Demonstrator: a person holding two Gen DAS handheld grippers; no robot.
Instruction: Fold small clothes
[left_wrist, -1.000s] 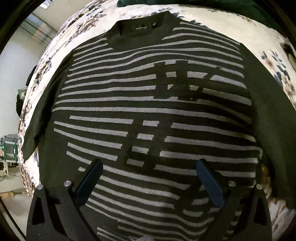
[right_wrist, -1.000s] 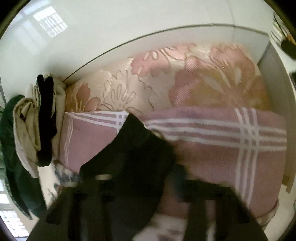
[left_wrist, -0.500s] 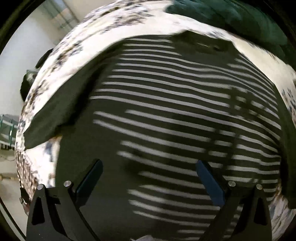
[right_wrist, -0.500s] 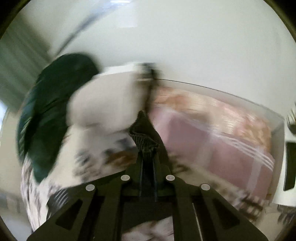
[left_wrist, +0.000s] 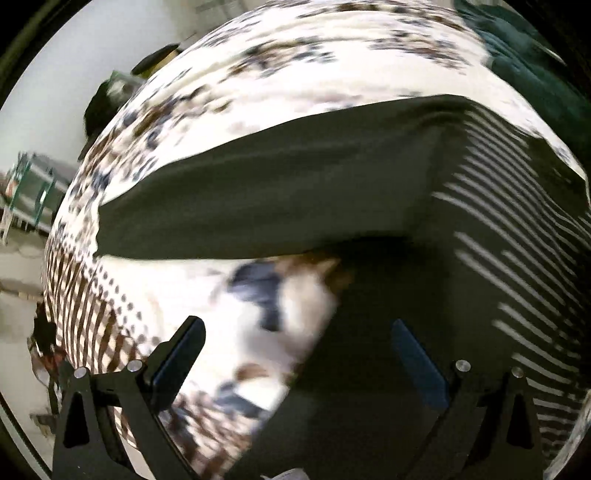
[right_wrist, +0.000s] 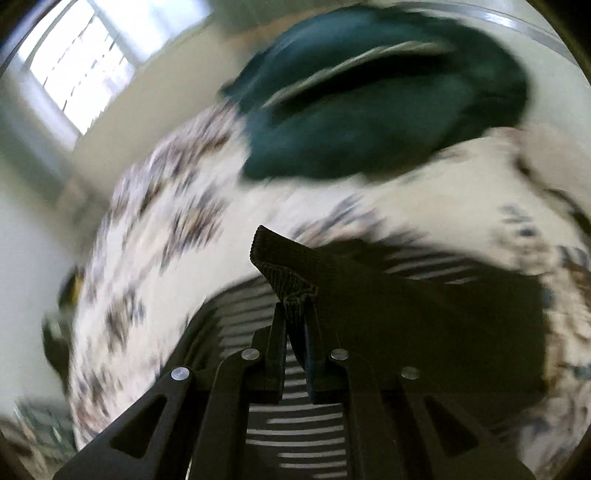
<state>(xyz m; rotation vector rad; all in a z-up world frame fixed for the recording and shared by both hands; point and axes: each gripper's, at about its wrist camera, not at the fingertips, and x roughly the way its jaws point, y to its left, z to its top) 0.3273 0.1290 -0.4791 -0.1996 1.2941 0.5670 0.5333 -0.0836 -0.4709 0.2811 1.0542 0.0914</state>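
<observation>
Left wrist view: the left gripper (left_wrist: 295, 354) hangs with its jaws spread wide and nothing between them, over the spot where the dark striped sweater (left_wrist: 498, 258) meets the floral bedspread (left_wrist: 280, 70). The sweater's plain dark side panel lies under the right-hand jaw, its pale stripes fanning off to the right, while one sleeve (left_wrist: 258, 199) stretches flat ahead of the jaws and away to the left; a dark green garment (left_wrist: 524, 70) sits far ahead on the right. Right wrist view: the right gripper (right_wrist: 294, 325) is clamped tight on the ribbed cuff (right_wrist: 280, 262) of the sweater's other sleeve, the cuff standing up just past the fingertips. The striped body of the sweater spreads beneath and beside the jaws, and the green garment lies ahead on the blurred bedspread.
</observation>
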